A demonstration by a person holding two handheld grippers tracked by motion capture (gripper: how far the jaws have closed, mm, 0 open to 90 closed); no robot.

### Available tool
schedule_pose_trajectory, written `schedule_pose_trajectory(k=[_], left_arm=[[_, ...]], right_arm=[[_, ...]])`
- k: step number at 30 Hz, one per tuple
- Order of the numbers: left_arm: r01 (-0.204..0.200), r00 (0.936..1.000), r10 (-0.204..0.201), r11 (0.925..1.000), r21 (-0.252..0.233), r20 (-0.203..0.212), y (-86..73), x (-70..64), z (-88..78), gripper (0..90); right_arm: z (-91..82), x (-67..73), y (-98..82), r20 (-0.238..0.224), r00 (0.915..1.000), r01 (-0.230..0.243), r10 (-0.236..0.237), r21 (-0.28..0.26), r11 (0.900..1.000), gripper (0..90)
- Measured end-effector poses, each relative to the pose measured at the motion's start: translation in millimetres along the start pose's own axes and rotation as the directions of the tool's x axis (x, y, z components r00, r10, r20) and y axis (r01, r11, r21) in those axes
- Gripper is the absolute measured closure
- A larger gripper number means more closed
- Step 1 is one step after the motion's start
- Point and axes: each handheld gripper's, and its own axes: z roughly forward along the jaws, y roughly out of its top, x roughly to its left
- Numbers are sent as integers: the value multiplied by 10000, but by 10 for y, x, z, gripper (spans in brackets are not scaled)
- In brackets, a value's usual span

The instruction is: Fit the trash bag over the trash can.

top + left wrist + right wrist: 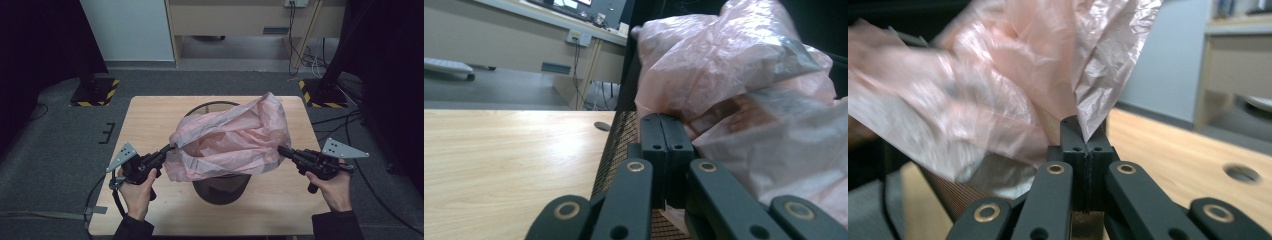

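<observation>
Currently, the left tool (169, 148) and the right tool (281, 149) are each clamping an edge of the pink bag (235, 137), which is spreading over the black mesh bin (220, 187) at the centre of the table (150, 120).

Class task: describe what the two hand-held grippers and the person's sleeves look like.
Both grippers, left gripper and right gripper, are black with pistol-style handles and a grey three-cornered plate on top. Their linkage arms carry brass-ringed pivots. A black cable trails from the left one. The sleeves are dark.
</observation>
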Motion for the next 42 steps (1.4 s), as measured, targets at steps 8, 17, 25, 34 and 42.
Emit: schedule_pose_trajectory(k=[8, 17, 25, 34, 42], left_arm=[[-62, 9996, 69, 9996, 270, -256, -64, 36, 35, 900], [-107, 9990, 135, 9978, 660, -425, -143, 37, 86, 900], [-182, 9993, 206, 9971, 738, -307, -186, 9, 136, 900], [-497, 9986, 490, 9980, -381, -188, 26, 77, -56, 612], [-947, 9955, 937, 9884, -1190, -141, 243, 72, -259, 407]], right_arm=[[104, -37, -169, 4, 10000, -96, 96, 932, 9956, 900], [195, -15, -246, 292, 9994, 128, -176, 1562, 9876, 900], [305, 19, -300, 197, 9997, 113, -147, 1610, 9869, 900], [130, -82, -255, 404, 9982, -454, 444, 233, 9987, 611], [-22, -101, -103, 282, 9989, -356, 380, -812, 9961, 405]])
